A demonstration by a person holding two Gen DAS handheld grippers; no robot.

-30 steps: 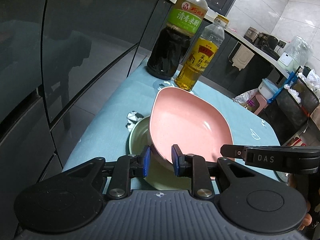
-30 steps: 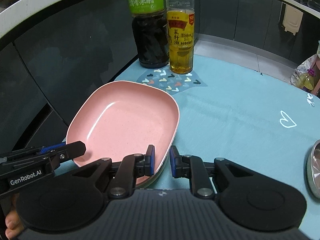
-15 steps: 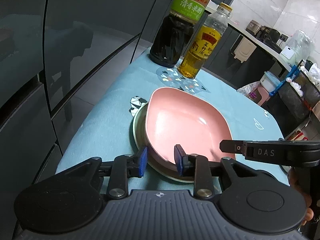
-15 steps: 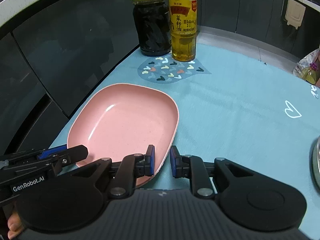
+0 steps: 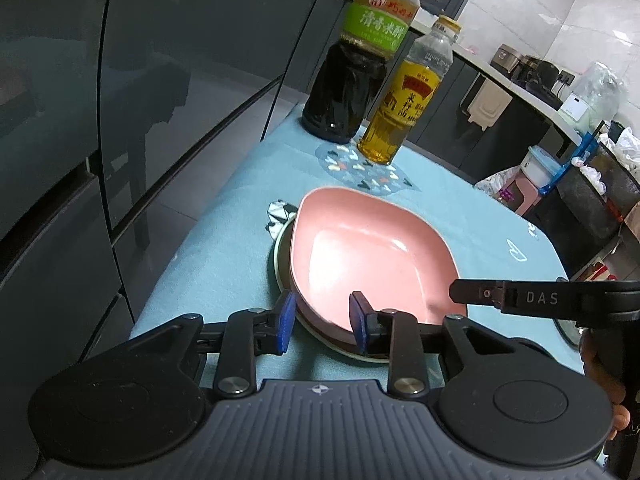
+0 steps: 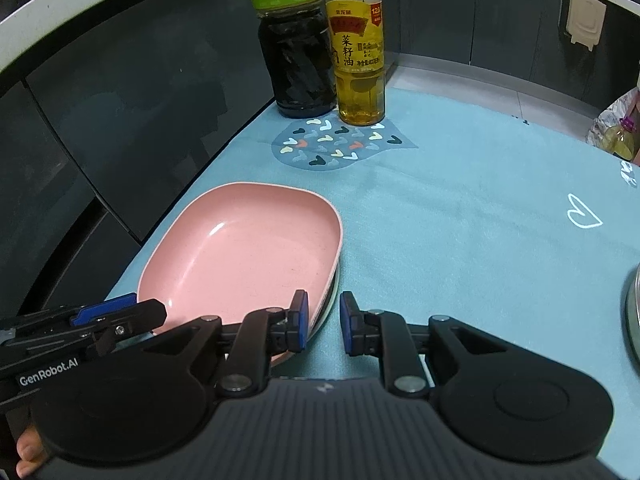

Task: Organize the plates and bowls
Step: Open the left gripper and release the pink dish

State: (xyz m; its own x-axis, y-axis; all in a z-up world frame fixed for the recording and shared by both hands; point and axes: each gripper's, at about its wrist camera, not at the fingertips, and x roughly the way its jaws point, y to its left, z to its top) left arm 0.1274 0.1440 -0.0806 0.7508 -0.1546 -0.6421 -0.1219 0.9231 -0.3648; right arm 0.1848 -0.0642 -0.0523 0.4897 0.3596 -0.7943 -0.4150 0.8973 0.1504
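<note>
A pink squarish plate [image 5: 372, 256] lies flat on a pale green round plate [image 5: 280, 256] near the table's left edge. My left gripper [image 5: 322, 322] is at the pink plate's near rim. Its jaws stand apart, with the rim between them and the blue pads off it. In the right wrist view the same pink plate [image 6: 244, 256] covers most of the green plate [image 6: 334, 296]. My right gripper [image 6: 324, 326] hovers at the stack's near right corner, jaws nearly together and holding nothing. The left gripper [image 6: 140, 312] shows at the lower left.
A dark vinegar bottle [image 5: 352, 80] and a yellow oil bottle [image 5: 404, 108] stand at the far end of the teal tablecloth [image 6: 460, 220]. A metal bowl's rim [image 6: 632, 312] shows at the right edge. Dark cabinet fronts [image 5: 120, 120] run close along the table's left side.
The pink plate, tilted up in my left gripper a second ago, has come down flat onto the green plate. The left jaws have widened off its rim. The right gripper stayed put.
</note>
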